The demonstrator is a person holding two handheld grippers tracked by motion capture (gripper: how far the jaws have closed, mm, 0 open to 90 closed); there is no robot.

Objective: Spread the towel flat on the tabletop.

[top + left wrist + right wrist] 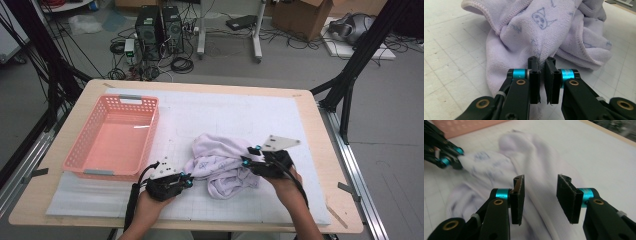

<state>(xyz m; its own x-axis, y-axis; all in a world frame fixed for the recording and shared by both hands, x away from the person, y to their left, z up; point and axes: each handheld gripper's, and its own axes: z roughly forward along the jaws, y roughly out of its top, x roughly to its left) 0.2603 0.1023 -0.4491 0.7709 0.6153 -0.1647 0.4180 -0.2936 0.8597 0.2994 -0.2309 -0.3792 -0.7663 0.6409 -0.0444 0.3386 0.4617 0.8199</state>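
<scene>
L gripper (pixel 542 65) clamped on lilac towel (pixel 222 162) fold, R gripper (pixel 540 195) jaws apart over towel's far side: grasp step, next R must close.

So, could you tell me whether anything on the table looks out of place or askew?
Only the lilac towel: it lies crumpled in a heap on the white mat, beside the pink basket. The left tongs pinch a fold of it; the right tongs hang open over it. Nothing looks spilled or damaged.
</scene>
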